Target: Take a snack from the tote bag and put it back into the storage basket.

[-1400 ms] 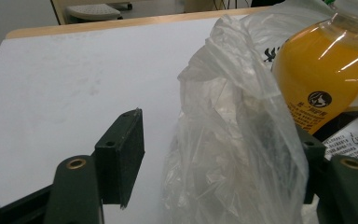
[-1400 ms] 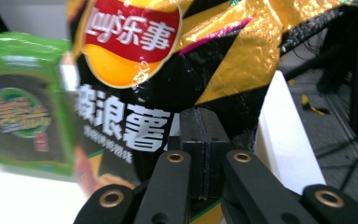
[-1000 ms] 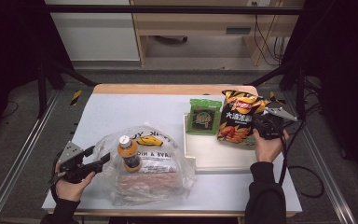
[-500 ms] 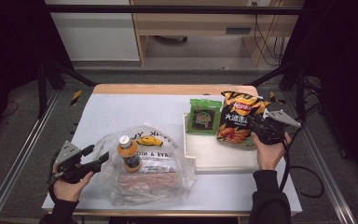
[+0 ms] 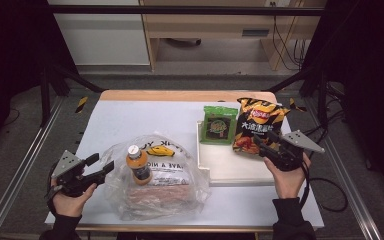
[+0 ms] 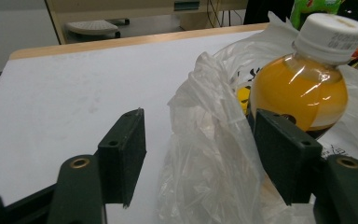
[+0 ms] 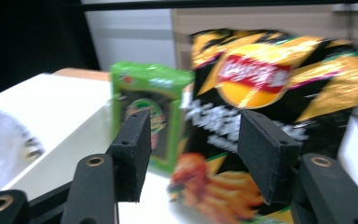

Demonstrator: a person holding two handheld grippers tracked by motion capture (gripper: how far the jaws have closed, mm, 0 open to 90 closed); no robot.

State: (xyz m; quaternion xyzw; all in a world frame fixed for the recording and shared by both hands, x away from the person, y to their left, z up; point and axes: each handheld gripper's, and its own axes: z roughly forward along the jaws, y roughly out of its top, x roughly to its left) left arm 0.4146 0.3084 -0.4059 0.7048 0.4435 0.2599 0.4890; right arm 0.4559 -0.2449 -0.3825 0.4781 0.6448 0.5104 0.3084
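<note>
Chip bag (image 5: 258, 125), the black-and-orange crinkly foil one, leans upright on the white tray (image 5: 230, 167) at the right of the table (image 5: 130, 120), just beside the small green snack packet (image 5: 219, 124). Your right gripper (image 5: 260, 144) sits just in front of the bag's lower edge; its fingers (image 7: 133, 149) have just been opening and now stand apart with nothing between them, the bag free behind them. Draw that hand straight back and keep the fingers wide, so a pad does not catch the foil and tip the bag onto the green packet.

Your left gripper (image 5: 102, 167) waits at the left edge of the clear crumpled plastic bag (image 5: 155, 182), where the orange juice bottle with the white cap (image 5: 138, 164) stands. Its fingers (image 6: 123, 149) are apart around a fold of the film, and I cannot tell whether either pad touches it. If you mean to hold the bag's mouth open, gather more film than this thin fold before you close, and stay clear of the bottle.
</note>
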